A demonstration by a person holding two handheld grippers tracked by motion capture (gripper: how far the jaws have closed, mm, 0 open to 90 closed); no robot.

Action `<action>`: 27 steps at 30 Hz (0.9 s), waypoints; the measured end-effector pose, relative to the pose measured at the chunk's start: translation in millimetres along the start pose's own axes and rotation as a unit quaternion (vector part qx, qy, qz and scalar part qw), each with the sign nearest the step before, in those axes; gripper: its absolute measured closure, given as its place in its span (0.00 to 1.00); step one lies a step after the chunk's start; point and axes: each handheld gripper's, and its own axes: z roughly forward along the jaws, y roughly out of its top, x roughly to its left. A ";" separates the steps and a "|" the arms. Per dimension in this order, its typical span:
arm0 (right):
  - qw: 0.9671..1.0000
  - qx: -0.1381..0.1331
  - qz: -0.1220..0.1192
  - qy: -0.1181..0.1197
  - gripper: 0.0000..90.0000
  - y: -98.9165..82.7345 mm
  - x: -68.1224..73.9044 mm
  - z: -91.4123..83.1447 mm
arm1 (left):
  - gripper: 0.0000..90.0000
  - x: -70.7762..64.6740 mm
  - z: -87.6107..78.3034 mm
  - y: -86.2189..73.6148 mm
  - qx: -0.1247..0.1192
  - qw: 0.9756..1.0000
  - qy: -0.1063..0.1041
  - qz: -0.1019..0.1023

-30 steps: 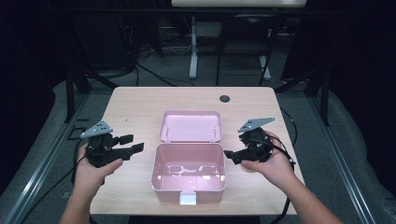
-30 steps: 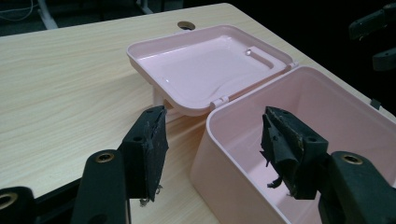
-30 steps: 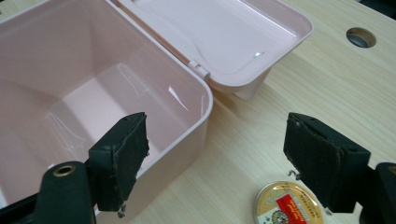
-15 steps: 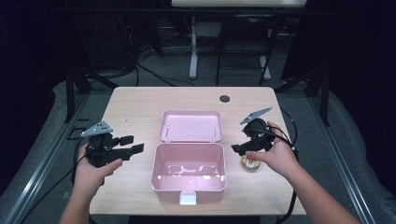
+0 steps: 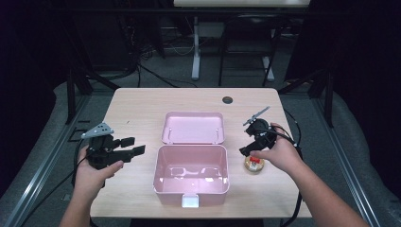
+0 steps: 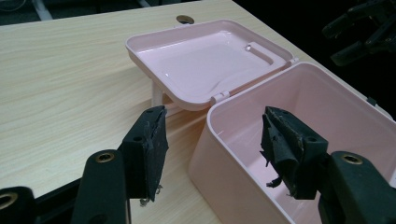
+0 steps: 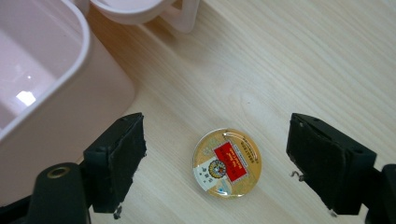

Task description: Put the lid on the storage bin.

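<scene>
1. Small round tin [image 7: 227,162]: gold rim, glossy domed top, red label panel across the middle, white patch with a round emblem on one side. Print too small to read. It lies flat on the table [image 5: 142,109], just right of the pink box [image 5: 191,176], apart from its wall.
2. In the high view the tin [image 5: 254,163] sits right under the right hand [image 5: 276,152]; the hand covers part of it.
3. Right gripper [image 7: 215,161]: jaws spread wide, one on each side of the tin, clear gap both sides, no contact. It points down at the table; height above the tin is hard to judge from the gripper view, looks close.
4. Pink box: rectangular plastic, open, glossy inside; reflections on the floor, seems empty. White latch tab on the near wall.
5. Lid [image 5: 193,127] is hinged back behind the box, inside face up, propped tilted on a pale support per the left gripper view.
6. Left gripper [image 5: 136,146]: held by the left hand [image 5: 94,170] left of the box, above the table, jaws pointing toward the box. Jaws wide apart, holding nothing. In its own view the pads [image 6: 152,151] look worn and frayed, and the box's near corner sits between them farther off.
7. Table: light wood grain, dark round grommet [image 5: 228,100] near the far edge.
</scene>
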 end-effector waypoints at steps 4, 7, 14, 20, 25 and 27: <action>1.000 0.019 0.006 -0.007 0.21 0.8 -3.1 6.2 | 0.45 0.8 -2.1 0.2 -0.004 1.000 0.000 -0.002; 0.999 0.034 0.008 -0.012 0.22 0.6 -5.8 11.3 | 0.45 2.1 -4.7 0.4 -0.007 1.000 0.002 -0.005; 0.997 0.067 0.024 -0.016 0.23 -1.1 -10.8 21.1 | 0.45 4.4 -6.2 0.1 -0.009 1.000 0.003 -0.007; 0.996 0.085 0.032 -0.023 0.23 -4.1 -15.6 28.8 | 0.45 3.3 -4.2 0.0 -0.002 1.000 0.000 -0.004; 0.994 0.097 0.038 -0.023 0.20 -7.3 -20.1 35.4 | 0.45 3.7 -3.4 -0.4 -0.002 1.000 0.001 -0.004; 0.994 0.099 0.035 -0.028 0.18 -8.3 -20.8 38.0 | 0.45 3.7 -3.3 -0.6 -0.002 1.000 0.003 -0.007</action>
